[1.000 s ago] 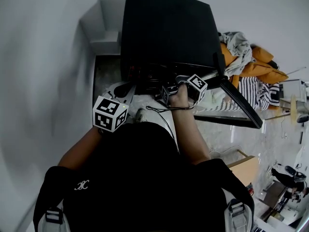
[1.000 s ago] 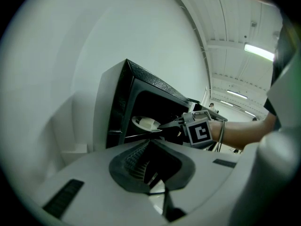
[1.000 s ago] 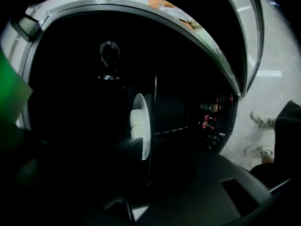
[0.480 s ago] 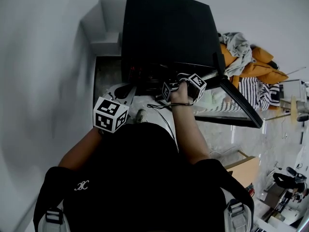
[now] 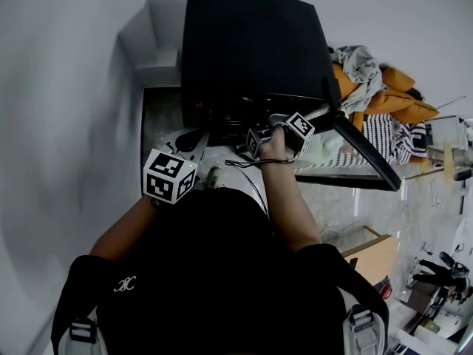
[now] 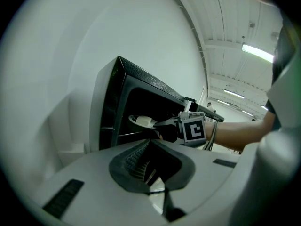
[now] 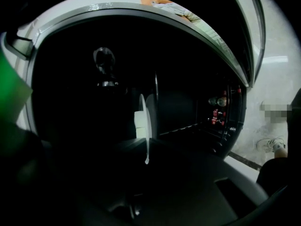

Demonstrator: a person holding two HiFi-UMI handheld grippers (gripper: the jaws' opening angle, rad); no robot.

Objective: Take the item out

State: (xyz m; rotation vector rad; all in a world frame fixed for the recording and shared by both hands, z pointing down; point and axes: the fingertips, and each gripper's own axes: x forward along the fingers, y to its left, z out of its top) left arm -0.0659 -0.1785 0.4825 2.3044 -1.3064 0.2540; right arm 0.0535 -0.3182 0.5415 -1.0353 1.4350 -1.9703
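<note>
- Only the left gripper view showed me the grip from outside: the right gripper (image 6: pixel 158 126) had its black fingers pinching the rim of the round white plate (image 6: pixel 136 120), which sat inside the open black oven (image 6: pixel 113 102) with a pale block (image 6: pixel 146 122) on it.
- The right gripper view showed that plate (image 7: pixel 146 147) edge-on, clamped between its dark fingers.
- The head view hid the plate and showed the left gripper (image 5: pixel 201 136) back outside the oven mouth. Its ribbed fingers looked pressed together on nothing.
- Writing: a small white emblem (image 5: pixel 126 283) on the black top, not legible.
</note>
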